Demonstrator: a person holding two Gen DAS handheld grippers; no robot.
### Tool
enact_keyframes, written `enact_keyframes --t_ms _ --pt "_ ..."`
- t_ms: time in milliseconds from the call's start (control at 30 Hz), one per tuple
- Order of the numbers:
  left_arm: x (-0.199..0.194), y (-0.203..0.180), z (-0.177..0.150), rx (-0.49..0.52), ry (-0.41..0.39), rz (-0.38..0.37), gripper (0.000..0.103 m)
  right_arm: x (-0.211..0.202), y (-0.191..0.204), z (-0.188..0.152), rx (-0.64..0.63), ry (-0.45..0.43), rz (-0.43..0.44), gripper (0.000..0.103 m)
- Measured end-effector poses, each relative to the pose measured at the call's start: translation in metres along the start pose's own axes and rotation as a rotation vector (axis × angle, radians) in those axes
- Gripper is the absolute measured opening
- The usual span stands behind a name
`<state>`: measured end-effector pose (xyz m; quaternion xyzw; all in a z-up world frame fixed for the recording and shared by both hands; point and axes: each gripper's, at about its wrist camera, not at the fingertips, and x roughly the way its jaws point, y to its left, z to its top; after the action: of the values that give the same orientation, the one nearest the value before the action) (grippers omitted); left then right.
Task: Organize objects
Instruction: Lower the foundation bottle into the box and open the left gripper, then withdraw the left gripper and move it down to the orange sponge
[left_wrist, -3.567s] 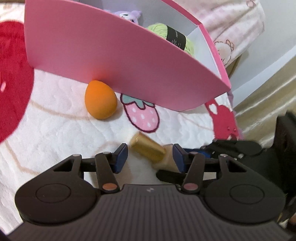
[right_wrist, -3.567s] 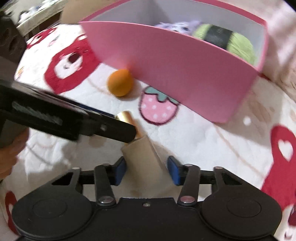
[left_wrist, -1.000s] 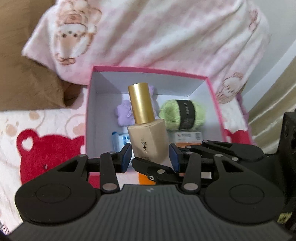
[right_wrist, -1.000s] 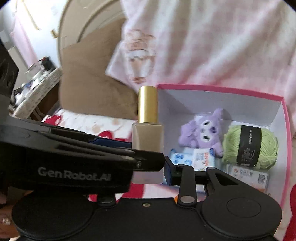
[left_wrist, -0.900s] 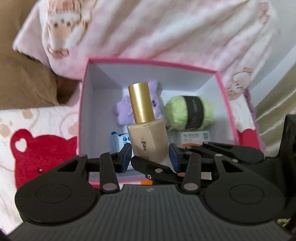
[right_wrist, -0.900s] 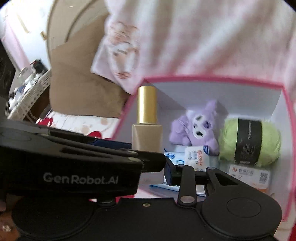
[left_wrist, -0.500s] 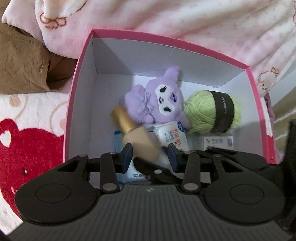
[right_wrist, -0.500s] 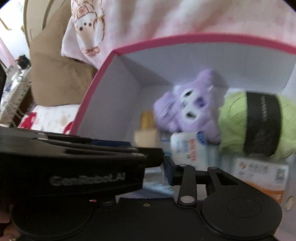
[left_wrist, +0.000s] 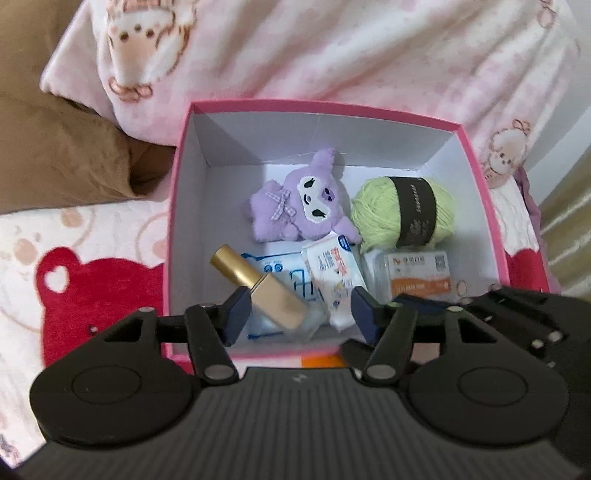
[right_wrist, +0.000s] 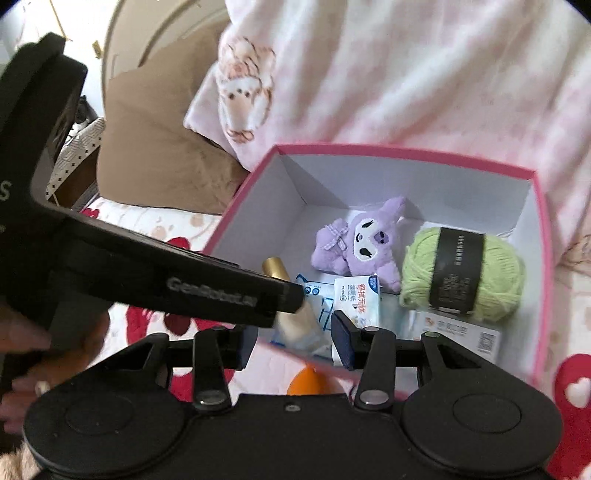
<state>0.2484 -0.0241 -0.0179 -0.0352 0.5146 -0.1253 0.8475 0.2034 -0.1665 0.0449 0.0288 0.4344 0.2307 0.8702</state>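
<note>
Bottle (left_wrist: 266, 291): lying in the pink box (left_wrist: 325, 107), gold cap toward its left wall.
Left gripper (left_wrist: 295, 314): jaws just opened, probably clear of the bottle.
Right gripper (right_wrist: 293, 341): jaws parted, empty.

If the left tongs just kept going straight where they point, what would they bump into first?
Most likely the gold-capped bottle, lying tilted in the pink box between the open left tongs, whose jaws have just been opening. Beneath it are white packets. Depth is hard to judge.
</note>
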Motion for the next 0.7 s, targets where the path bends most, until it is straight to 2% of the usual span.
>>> enact_keyframes --t_ms 233,333,467,567,700 --pt "-0.060 -0.005 -0.008 0.044 -0.015 -0.023 0.069 -0.064 0.013 -0.002 -0.052 -0.036 -0.013 0.053" --pt "-0.086 -0.007 -0.015 0.075 -0.028 -0.044 0.071 -0.085 0.016 -0.005 -0.034 -0.017 0.021 0.054" --pt "-0.114 -0.009 -0.027 0.112 -0.032 -0.068 0.071 -0.106 0.020 -0.014 0.005 0.016 0.099 0.055" --pt "-0.126 -0.011 -0.040 0.149 -0.035 -0.078 0.071 -0.118 0.027 -0.025 -0.005 0.026 0.109 0.057" --pt "-0.131 -0.011 -0.060 0.177 -0.078 -0.104 0.071 -0.121 0.036 -0.041 -0.024 0.033 0.100 0.061"
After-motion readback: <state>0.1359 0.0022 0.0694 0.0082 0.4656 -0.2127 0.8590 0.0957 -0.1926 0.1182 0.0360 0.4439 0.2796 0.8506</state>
